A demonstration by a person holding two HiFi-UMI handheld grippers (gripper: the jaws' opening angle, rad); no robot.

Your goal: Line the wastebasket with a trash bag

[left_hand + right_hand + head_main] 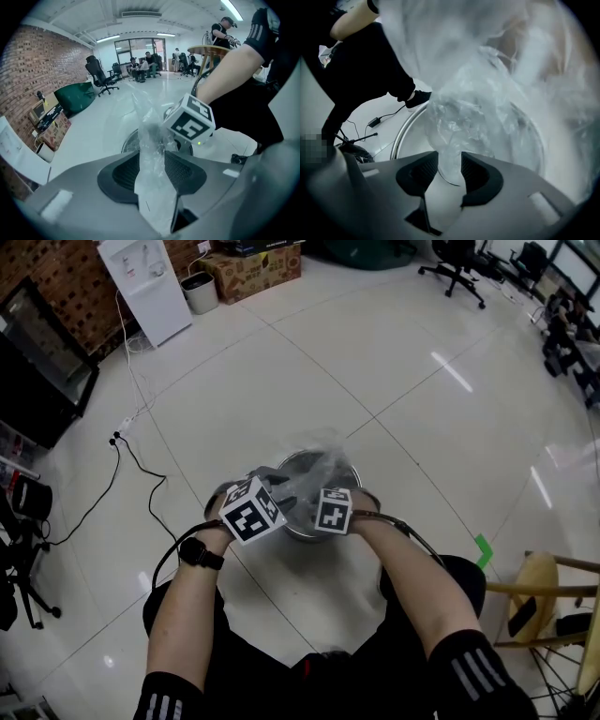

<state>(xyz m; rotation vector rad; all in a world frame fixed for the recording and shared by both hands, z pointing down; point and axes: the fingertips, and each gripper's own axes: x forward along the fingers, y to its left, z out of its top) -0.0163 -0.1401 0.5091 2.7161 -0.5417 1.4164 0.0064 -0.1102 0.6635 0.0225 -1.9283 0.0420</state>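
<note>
Both tongs meet over the near side of the basket in the head view. We see the left tongs (272, 486) and the right tongs (319, 491) close beside each other above a round silver metal wastebasket (357, 486). It stands on a glossy white tiled floor (375, 362). A clear, thin plastic trash bag (319, 451) lies crumpled across its mouth and rises a little at the far side.

In the left gripper view, we find the left tongs (152, 157) apart, with a strip of the trash bag (150, 126) running up through the gap. The wastebasket (129, 140) shows just beyond.

In the right gripper view, the right tongs (450, 166) also stand apart, with a crumpled fold of the trash bag (468, 112) in the gap. The rest billows over and hangs into the wastebasket (405, 131).
</note>
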